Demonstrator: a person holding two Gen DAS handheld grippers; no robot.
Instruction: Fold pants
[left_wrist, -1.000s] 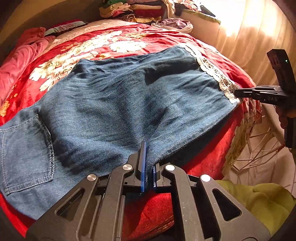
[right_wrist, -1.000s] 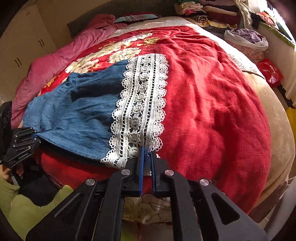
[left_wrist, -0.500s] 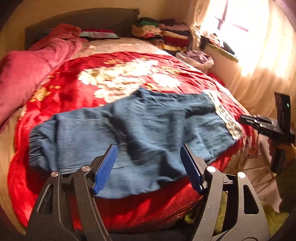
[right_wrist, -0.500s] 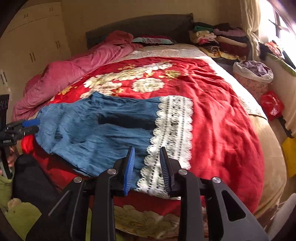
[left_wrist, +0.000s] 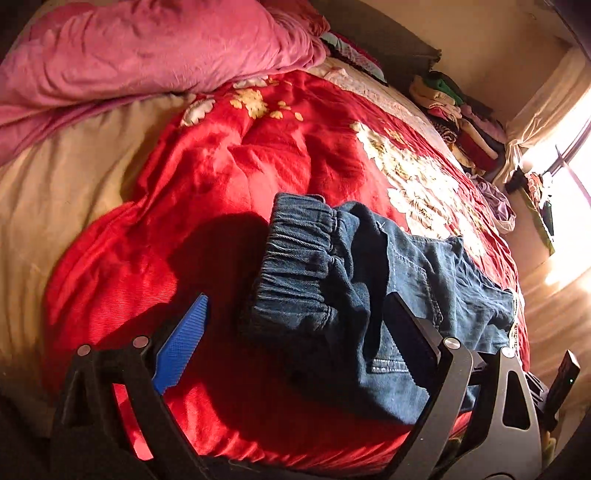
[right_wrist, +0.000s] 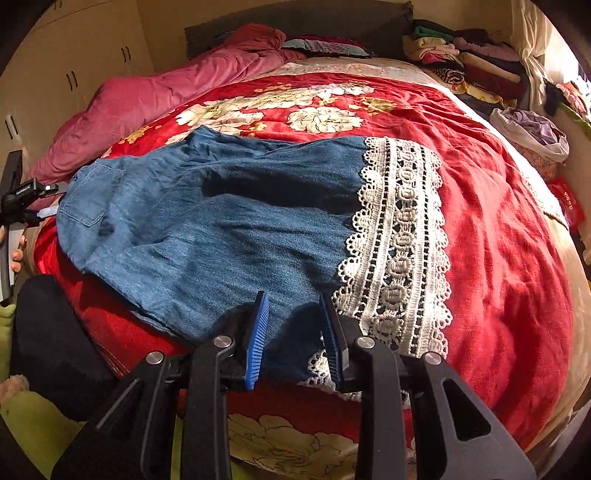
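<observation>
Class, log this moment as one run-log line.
pants: flat on bed | left gripper: open, just opened | right gripper: open, just opened, holding nothing

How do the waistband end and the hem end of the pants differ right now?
The waistband is gathered, ribbed elastic in dark denim; the hem is flat and edged with a wide white lace band. The waistband sits bunched and raised ahead of the wide-open left gripper, while the hem lies spread flat by the narrower-open right gripper. Both belong to the same pants, rest on the red bedspread, and neither is gripped.
</observation>
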